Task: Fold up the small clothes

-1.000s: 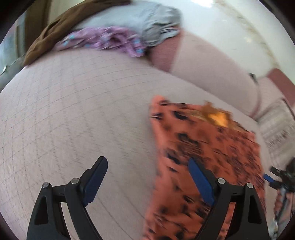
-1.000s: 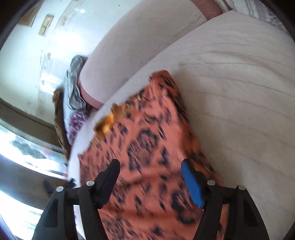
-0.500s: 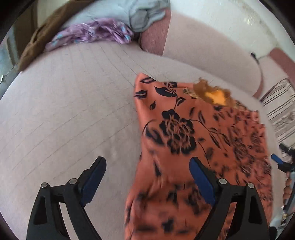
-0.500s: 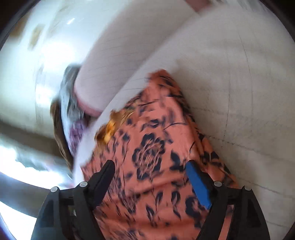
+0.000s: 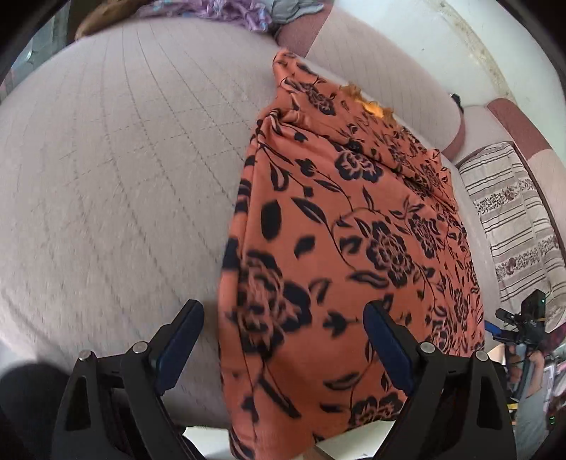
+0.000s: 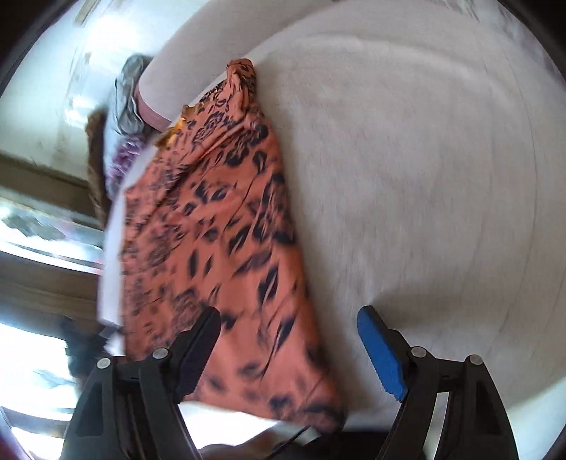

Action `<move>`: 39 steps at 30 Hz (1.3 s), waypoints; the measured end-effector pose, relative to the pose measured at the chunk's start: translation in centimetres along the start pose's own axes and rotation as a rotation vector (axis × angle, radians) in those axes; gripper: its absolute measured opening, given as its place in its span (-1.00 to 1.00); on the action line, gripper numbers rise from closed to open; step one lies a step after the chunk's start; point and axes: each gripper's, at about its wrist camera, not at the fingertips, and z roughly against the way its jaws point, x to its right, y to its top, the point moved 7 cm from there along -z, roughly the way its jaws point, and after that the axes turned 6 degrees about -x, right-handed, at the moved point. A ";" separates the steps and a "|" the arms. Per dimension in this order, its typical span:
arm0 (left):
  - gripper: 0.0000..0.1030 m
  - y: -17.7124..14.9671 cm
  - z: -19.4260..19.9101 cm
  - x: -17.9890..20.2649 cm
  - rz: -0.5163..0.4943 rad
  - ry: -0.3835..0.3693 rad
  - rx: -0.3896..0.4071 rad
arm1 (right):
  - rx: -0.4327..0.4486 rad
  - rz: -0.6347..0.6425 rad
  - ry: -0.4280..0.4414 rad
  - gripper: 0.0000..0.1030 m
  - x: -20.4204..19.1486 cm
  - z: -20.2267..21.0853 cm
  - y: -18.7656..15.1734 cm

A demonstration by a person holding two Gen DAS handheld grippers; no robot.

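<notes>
Pale quilted bed (image 5: 116,170) is carrying an orange flowered garment (image 5: 346,233); left gripper (image 5: 283,339) and right gripper (image 6: 288,339) are hovering spread wide, empty, over its near edge.

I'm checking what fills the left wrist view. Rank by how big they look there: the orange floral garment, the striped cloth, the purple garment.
1. orange floral garment, by far the largest.
2. striped cloth at the right edge.
3. purple garment, smallest, though it lies farthest away and is cut off by the frame, so its true size is unsure.
</notes>
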 end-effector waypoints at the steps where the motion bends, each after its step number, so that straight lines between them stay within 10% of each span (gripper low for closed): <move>1: 0.78 -0.5 -0.2 0.4 -0.004 -0.005 -0.011 | -0.009 -0.009 0.029 0.60 0.2 -0.1 -0.9; 13: 0.72 -4.0 0.7 -0.8 0.095 0.039 -0.031 | -0.085 -0.019 0.067 0.59 -1.1 -1.7 -3.0; 16: 0.45 -4.2 0.5 -0.9 0.071 0.108 -0.036 | -0.093 0.008 0.039 0.61 -1.3 -2.0 -3.0; 20: -0.58 -4.2 0.7 -1.6 0.067 0.164 -0.054 | -0.117 0.068 -0.029 0.70 -2.1 -2.6 -3.1; 26: -0.51 -4.9 1.1 -1.5 0.051 0.133 -0.071 | -0.149 0.154 -0.169 0.72 -3.2 -3.6 -3.3; 29: -0.26 -5.2 0.9 -1.0 0.043 0.110 -0.079 | -0.134 0.170 -0.234 0.34 -3.2 -3.5 -3.4; 31: -0.67 -5.2 0.9 -0.6 0.024 0.112 -0.080 | -0.118 0.174 -0.284 -0.70 -3.0 -3.1 -3.5; 32: -0.86 -5.3 1.0 -0.3 0.013 0.103 -0.080 | -0.114 0.165 -0.283 -0.85 -2.8 -2.8 -3.5; 39: -0.66 -5.3 0.1 -0.2 0.014 0.116 -0.100 | -0.115 0.054 -0.164 -0.63 -1.6 -2.8 -3.1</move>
